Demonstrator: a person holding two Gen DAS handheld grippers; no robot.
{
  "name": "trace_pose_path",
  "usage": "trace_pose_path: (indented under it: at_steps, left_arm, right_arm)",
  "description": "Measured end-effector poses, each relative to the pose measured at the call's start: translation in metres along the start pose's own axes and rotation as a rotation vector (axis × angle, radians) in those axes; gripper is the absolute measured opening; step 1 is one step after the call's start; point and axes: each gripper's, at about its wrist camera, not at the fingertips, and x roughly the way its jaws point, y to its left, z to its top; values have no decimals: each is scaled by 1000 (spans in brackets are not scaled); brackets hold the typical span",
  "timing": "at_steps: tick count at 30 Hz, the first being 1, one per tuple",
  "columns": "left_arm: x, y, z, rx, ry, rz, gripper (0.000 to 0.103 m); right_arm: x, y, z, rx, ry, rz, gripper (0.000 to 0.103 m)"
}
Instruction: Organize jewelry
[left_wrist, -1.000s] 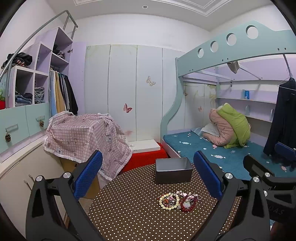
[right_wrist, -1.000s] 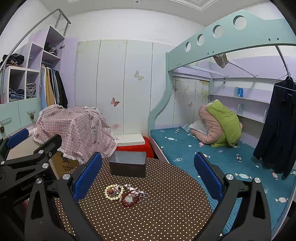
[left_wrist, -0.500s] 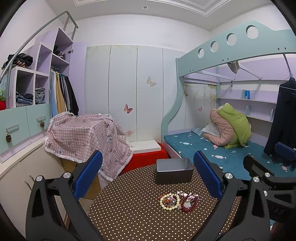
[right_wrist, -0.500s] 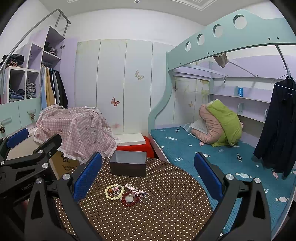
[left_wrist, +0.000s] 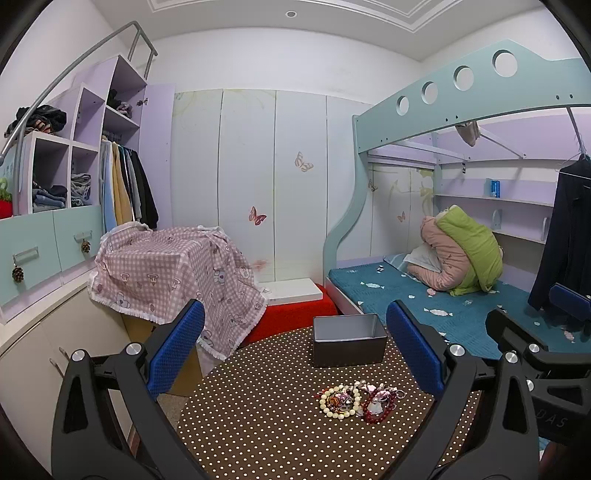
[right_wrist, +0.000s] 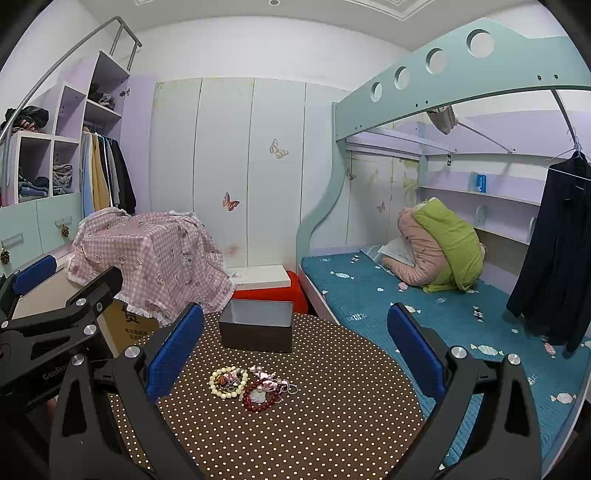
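On the round table (right_wrist: 332, 424) with its brown polka-dot cloth, an open grey box (right_wrist: 255, 326) is set toward twelve o'clock at the far edge, and the jewelry pile (right_wrist: 251, 386) is found near the centre, well short of the box. Within that pile a cream bead bracelet (right_wrist: 227, 382) is seen at nine o'clock, touching a dark red bead bracelet (right_wrist: 258, 398) at about four o'clock. Both the left gripper (left_wrist: 295, 354) and the right gripper (right_wrist: 295, 354) are held above the near edge with jaws spread wide, nothing being gripped.
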Motion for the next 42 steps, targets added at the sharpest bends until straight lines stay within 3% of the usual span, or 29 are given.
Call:
trace_pose_path:
  at_steps: [23, 30, 39, 42]
  left_arm:
    - [18, -3, -10, 8, 33, -10, 98]
    - [58, 15, -32, -29, 177, -20, 98]
    - [150, 47, -94, -188, 550, -139, 98]
    - [180, 40, -118, -179, 637, -117, 98]
  right_arm:
    - [10, -1, 2, 10, 38, 20, 96]
    - [35, -15, -14, 23, 116, 1, 96]
    - [86, -30, -57, 20, 286, -28, 96]
    - [103, -30, -71, 9, 341, -25, 96]
